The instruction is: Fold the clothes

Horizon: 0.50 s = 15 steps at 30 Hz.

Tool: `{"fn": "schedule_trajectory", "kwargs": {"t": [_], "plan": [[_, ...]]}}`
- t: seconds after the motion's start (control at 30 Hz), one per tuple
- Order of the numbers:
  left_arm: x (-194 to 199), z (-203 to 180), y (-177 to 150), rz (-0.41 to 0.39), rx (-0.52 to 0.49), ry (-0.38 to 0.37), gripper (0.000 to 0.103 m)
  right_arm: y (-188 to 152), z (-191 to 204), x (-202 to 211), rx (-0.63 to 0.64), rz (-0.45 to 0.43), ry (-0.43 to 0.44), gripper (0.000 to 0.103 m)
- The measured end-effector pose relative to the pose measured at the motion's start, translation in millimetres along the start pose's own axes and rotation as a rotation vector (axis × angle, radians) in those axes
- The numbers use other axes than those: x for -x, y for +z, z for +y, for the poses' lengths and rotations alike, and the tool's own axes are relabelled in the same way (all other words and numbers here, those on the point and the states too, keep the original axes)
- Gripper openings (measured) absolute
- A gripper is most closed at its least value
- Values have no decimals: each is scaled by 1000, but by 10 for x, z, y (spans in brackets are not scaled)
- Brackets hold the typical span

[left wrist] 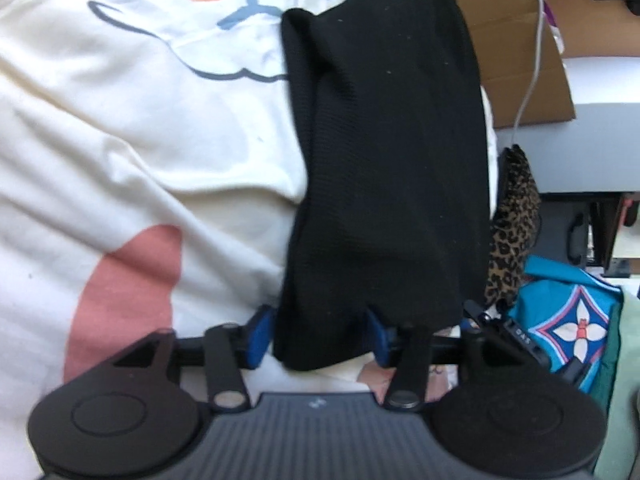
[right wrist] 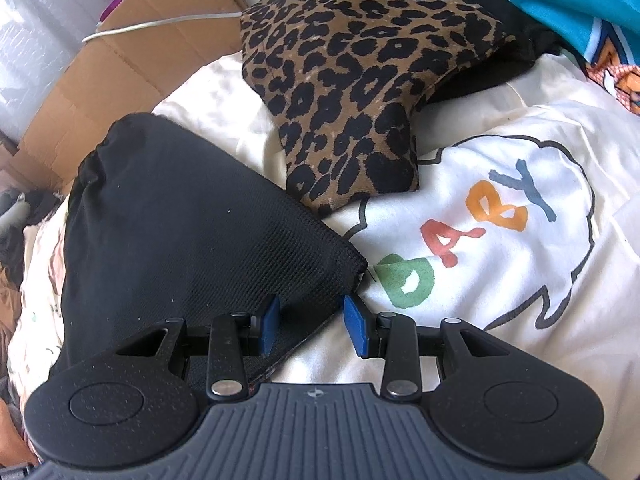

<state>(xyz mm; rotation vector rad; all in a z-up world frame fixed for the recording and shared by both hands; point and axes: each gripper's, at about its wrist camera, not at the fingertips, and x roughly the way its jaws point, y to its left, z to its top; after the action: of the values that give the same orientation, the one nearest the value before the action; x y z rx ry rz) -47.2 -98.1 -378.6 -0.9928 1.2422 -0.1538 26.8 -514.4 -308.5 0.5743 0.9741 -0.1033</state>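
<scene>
Black knit garment (left wrist: 384, 160), folded into a long band, lies on a cream bedsheet (left wrist: 120, 140) printed with coloured letters and a pink shape (left wrist: 124, 288).

From the left wrist camera, going left to right: the pink shape sits at about eight o'clock, the cream sheet fills the nine-to-eleven side, and the black garment runs up the centre from six o'clock towards twelve. The left gripper (left wrist: 320, 334) has its blue pads (left wrist: 258, 338) set apart on either side of the garment's near end, which drapes down between them; the jaws look parted, though the cloth hides how tightly the pads bear on it. At three o'clock a leopard-print garment (left wrist: 514, 232) hangs at the sheet's edge, with a teal printed cloth (left wrist: 568, 320) at four o'clock and a cardboard box (left wrist: 520, 60) at two o'clock.

From the right wrist camera, left to right: cardboard at ten o'clock, the black garment (right wrist: 180, 216) spreading from eight o'clock to the centre, the leopard-print piece (right wrist: 352, 80) at twelve touching its far edge, and the letters "BABY" (right wrist: 472, 232) at three o'clock. The right gripper (right wrist: 312, 320) is released, its pads (right wrist: 356, 326) straddling the garment's near corner without pinching it.
</scene>
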Motion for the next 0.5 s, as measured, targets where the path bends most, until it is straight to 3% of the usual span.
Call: {"fn": "schedule_trajectory", "kwargs": {"t": [0.23,0.33,0.5], "plan": [[-26,-49,49,37,42,34,53,49,-62,8,-77,5,10,42],[-37,-75,58,56,53,43,61,69,-77,35,-131,3,13,43],[-7,-83,55,70,118,78,62,129,-109,88,-164,2,17,44]]}}
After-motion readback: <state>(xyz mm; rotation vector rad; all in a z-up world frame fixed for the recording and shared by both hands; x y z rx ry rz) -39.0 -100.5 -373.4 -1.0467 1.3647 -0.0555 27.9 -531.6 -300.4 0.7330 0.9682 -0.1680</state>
